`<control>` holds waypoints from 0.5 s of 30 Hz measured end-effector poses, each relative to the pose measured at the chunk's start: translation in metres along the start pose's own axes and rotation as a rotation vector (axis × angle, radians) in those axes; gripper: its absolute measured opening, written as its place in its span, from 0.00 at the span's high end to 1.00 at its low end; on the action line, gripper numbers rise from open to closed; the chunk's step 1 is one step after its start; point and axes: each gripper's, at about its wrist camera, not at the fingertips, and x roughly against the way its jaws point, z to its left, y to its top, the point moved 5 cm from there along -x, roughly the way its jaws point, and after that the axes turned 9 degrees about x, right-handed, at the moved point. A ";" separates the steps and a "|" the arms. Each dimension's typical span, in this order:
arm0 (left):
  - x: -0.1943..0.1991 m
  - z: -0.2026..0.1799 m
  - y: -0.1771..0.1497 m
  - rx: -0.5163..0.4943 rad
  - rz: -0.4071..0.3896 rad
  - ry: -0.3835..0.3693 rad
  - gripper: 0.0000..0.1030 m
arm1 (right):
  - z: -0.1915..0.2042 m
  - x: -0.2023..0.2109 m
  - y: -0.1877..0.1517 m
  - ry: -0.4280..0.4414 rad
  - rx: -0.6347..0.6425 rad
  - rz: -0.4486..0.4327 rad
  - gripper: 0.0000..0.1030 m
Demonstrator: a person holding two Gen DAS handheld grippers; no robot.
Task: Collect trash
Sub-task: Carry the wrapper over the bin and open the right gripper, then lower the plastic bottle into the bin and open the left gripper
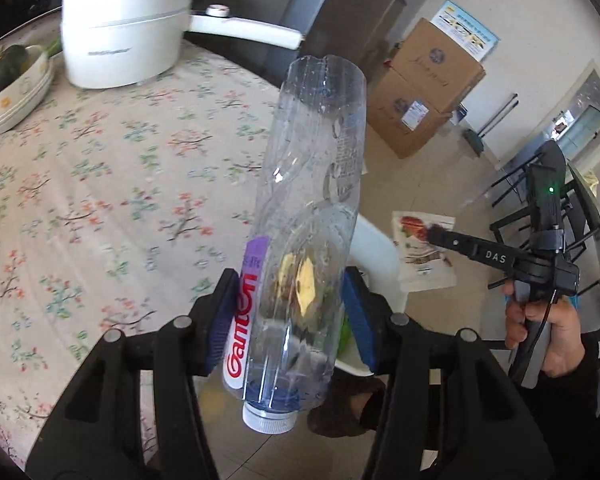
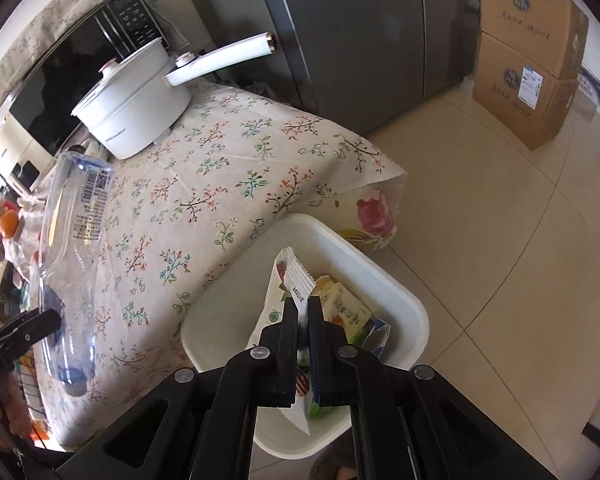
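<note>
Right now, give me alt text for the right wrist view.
The right gripper is shut on a snack wrapper above a white bin holding other packets. To the left, a floral-clothed table carries a white pot, and the left gripper holds a clear bottle.

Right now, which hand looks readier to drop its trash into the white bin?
Right, probably. The right gripper holds a wrapper directly above the bin, so opening should drop it in. The left gripper holds the bottle over the table, beside the bin.
</note>
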 end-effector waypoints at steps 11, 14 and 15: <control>-0.084 -0.057 0.001 -0.051 0.026 -0.006 0.43 | -0.030 0.018 -0.006 -0.078 -0.028 -0.028 0.50; -0.100 -0.058 -0.003 -0.078 0.034 0.018 0.42 | -0.037 0.020 -0.008 -0.086 -0.047 -0.025 0.48; -0.101 -0.057 -0.006 -0.088 0.040 0.041 0.40 | -0.039 0.020 -0.008 -0.087 -0.052 -0.026 0.45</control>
